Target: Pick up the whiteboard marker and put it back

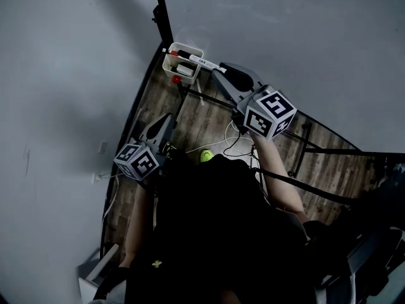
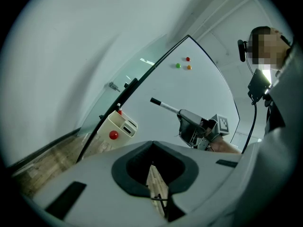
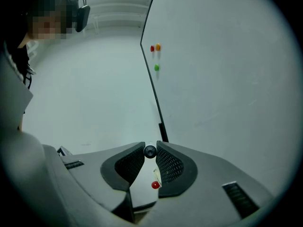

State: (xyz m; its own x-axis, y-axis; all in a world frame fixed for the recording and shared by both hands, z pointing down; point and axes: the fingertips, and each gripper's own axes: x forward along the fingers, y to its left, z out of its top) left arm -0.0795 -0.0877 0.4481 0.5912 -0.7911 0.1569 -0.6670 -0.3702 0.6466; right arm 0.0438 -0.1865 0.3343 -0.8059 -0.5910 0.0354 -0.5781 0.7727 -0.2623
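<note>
Right hand-held gripper [image 1: 219,70] clamps marker [image 1: 205,62] by tray [image 1: 168,64]. Risk: misaim, marker drops to floor [image 1: 202,116]. Left hand-held gripper [image 2: 151,146] narrow, empty.

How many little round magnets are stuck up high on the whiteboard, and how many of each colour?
red magnet: 1
green magnet: 1
orange magnet: 1
Total: 3

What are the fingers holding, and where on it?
The right gripper pinches the whiteboard marker near its back end; the black tip sticks out forward.
</note>
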